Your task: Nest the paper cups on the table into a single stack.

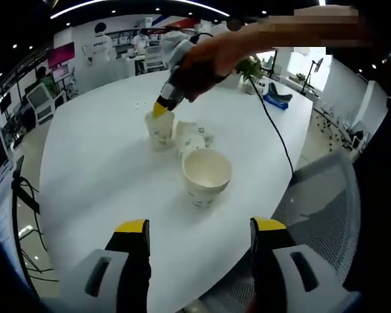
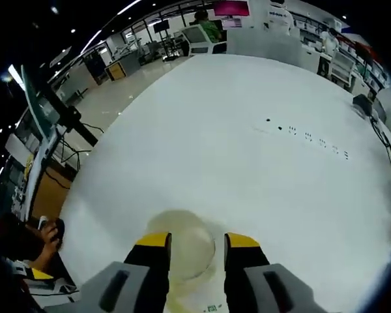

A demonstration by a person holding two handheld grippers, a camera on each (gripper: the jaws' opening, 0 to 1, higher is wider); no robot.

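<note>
On the white desk [image 1: 104,169] three paper cups can be made out in the left gripper view: a near cup [image 1: 206,175] standing upright with its mouth open, a middle cup [image 1: 191,138] just behind it that seems to lie tipped on its side, though it is partly hidden, and a far cup [image 1: 159,128] standing upright beyond that.

The right claw [image 1: 160,107], reaching in from the upper right of that view at the end of the person's outstretched arm, points steeply down at the far cup, its yellow tips at the cup's rim. In the right gripper view its jaws straddle that cup [image 2: 182,251], one either side and close to the wall; whether they are pressing it yet I cannot tell.

The left claw [image 1: 199,228] hangs well back from the group, jaws wide apart and holding nothing. The near cup lies straight ahead between its jaw lines, its axis vertical.

The next move likely turns on lifting the far cup straight up, then carrying it over the near cup's mouth.
</note>
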